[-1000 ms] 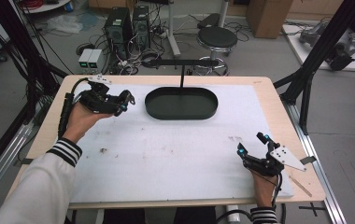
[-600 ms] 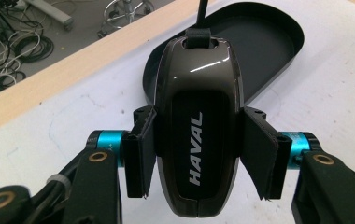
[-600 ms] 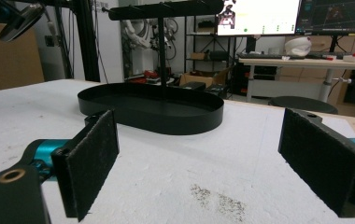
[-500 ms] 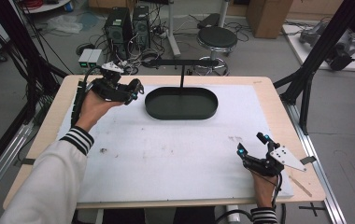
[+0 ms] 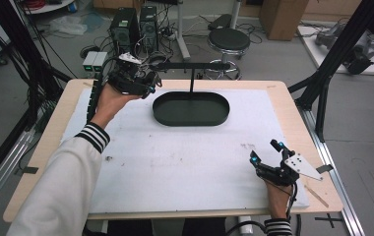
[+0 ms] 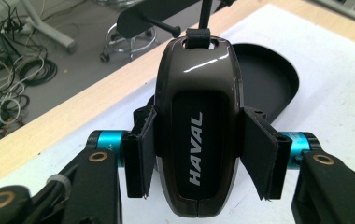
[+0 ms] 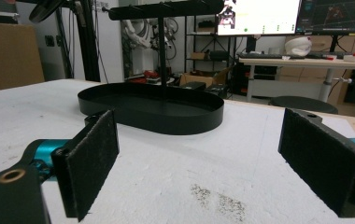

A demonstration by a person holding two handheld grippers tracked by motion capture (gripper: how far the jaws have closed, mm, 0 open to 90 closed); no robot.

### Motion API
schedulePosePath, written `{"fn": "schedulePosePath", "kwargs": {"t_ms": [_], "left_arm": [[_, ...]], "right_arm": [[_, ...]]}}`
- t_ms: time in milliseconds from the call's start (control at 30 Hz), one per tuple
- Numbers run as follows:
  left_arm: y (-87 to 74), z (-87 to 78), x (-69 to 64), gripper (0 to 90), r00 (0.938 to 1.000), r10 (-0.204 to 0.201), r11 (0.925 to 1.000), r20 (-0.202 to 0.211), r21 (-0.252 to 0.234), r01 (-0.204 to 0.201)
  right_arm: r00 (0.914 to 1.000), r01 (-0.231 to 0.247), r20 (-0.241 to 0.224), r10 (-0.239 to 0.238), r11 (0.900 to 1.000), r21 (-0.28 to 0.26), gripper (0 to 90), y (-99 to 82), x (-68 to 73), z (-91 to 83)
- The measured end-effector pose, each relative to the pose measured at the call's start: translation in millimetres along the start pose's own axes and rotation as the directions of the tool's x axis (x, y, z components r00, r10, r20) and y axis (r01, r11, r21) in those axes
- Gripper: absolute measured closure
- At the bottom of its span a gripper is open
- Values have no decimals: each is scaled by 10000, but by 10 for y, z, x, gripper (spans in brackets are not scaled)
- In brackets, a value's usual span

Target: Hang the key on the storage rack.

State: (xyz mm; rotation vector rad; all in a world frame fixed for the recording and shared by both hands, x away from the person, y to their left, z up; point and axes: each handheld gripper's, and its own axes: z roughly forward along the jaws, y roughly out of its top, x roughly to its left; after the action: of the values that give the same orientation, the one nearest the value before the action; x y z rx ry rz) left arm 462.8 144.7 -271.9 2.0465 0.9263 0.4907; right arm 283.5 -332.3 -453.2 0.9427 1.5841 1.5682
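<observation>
Left gripper view shows my left gripper (image 6: 199, 154) clamped on a dark brown car key fob (image 6: 198, 116) marked HAVAL, the pads pressing its two long sides so the loop end (image 6: 199, 38) points up and away from me. I judge I hold it that way so the small strap at its top stays free to slip over a peg of the black stand. From the high view, the left gripper (image 5: 132, 78) sits raised over the far left part of the table (image 5: 42, 147), just beside the left tip of the stand's crossbar (image 5: 190, 65). The crossbar rides on a thin post (image 5: 191, 81) rising from the oval black tray (image 5: 191, 109).

My right gripper (image 5: 268, 160) rests low on the white mat (image 5: 175, 162) near the front right corner, well apart from the tray. Its jaws stand wide apart with nothing between the pads (image 7: 91, 161), as the right gripper view makes plain; I take it to be parked out of the way.

Beyond the table edge lie a stool (image 5: 229, 39), computer boxes (image 5: 133, 24) and tangled cables on the floor, none of them in my path. What could get in the way is the tray's wall and the post itself; I must keep the fob above the bar and approach the peg from its open end.
</observation>
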Motion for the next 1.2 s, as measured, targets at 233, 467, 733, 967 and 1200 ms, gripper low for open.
{"fn": "schedulePosePath", "kwargs": {"t_ms": [233, 467, 733, 967, 1200], "left_arm": [[131, 59, 20, 487, 10000, -23, 10000, -11, -84, 23], [242, 120, 32, 487, 10000, -34, 9999, -67, -136, 33], [323, 176, 55, 487, 9997, 4, 10000, -226, -85, -6], [337, 238, 52, 486, 9998, -3, 9999, -202, -103, 1], [356, 281, 57, 487, 9995, -86, 9994, -289, -334, 76]], "right_arm": [[10000, -23, -10, 23, 10000, -35, 114, -1, 1, 2], [10000, -53, -16, 53, 10000, -43, 114, -2, 0, 2], [9999, -161, -14, 161, 9999, -6, 114, -1, 5, -3], [9999, -169, -26, 169, 9999, 2, 114, -2, 5, -3], [9998, -176, -24, 176, 9998, 1, 114, -2, 7, -2]]}}
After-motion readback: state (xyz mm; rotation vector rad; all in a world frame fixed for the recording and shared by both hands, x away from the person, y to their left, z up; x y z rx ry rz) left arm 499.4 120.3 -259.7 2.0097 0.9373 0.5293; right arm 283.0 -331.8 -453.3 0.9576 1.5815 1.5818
